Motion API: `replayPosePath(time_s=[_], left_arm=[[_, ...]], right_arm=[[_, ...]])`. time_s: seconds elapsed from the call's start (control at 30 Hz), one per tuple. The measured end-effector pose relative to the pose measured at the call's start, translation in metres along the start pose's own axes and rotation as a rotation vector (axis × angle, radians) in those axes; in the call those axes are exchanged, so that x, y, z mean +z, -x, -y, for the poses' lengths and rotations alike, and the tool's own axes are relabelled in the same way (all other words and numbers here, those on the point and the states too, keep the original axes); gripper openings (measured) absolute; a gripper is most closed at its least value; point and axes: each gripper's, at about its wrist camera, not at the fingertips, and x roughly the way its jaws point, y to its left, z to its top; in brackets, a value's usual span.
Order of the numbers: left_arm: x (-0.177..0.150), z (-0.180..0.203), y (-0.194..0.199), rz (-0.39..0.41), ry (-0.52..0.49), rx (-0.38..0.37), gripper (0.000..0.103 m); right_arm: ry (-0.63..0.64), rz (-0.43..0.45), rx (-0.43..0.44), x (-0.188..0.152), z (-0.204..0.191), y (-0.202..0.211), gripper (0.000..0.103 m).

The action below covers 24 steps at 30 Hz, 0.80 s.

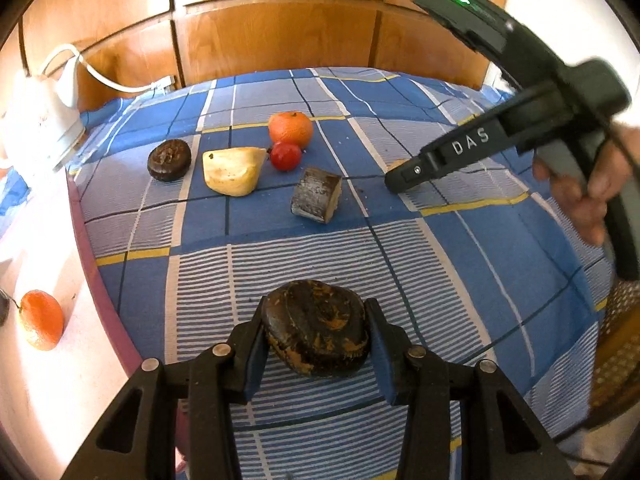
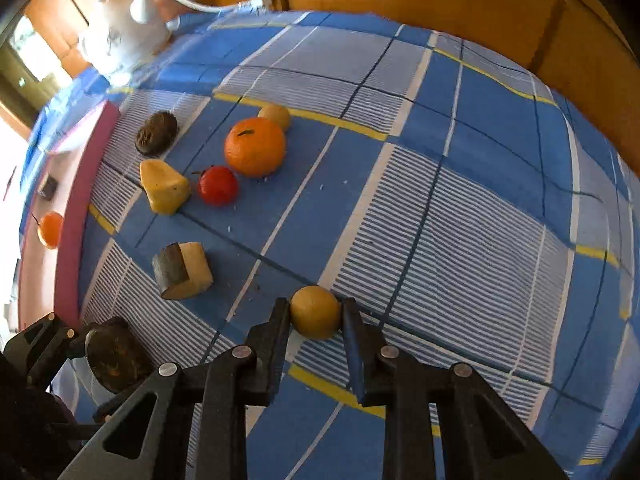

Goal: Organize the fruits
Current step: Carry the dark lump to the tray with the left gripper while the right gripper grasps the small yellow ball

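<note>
My left gripper [image 1: 316,322] is shut on a dark brown, flattened fruit [image 1: 316,330], just above the blue checked cloth; it also shows in the right wrist view [image 2: 116,356]. My right gripper [image 2: 315,312] is shut on a small round yellow fruit [image 2: 315,317] on the cloth. Further back lie an orange [image 1: 290,129], a red fruit [image 1: 285,155], a yellow wedge-shaped fruit [image 1: 233,170], a dark round fruit [image 1: 169,159] and a cut piece with dark rind [image 1: 316,199]. Another small yellow fruit [image 2: 275,116] sits behind the orange [image 2: 255,146].
A white iron [image 1: 44,120] with its cord stands at the cloth's far left corner. A second orange [image 1: 41,319] lies on the pink surface to the left, beyond the cloth's edge. Wooden cabinet doors [image 1: 280,28] rise behind the table.
</note>
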Motion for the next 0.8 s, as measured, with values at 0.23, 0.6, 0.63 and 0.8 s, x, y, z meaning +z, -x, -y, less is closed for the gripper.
replayPosePath(time_s=[0.23,0.6,0.63,0.8], left_arm=[[0.005,-0.013,0.033,0.055,0.067,-0.017,0.044],[0.006,-0.073,0.089,0.125,0.288,0.075,0.044],[0.005,-0.079,0.092,0.132,0.305,0.089,0.044],[-0.002,-0.120,0.123,0.189,0.411,0.206,0.044]], right_arm=[[-0.016,0.011,0.031,0.000,0.011,0.001,0.026],[0.017,0.018,0.005,-0.001,0.008,-0.003,0.027],[0.020,0.018,0.004,-0.001,0.007,-0.004,0.027],[0.039,0.023,-0.008,-0.002,0.002,-0.006,0.027]])
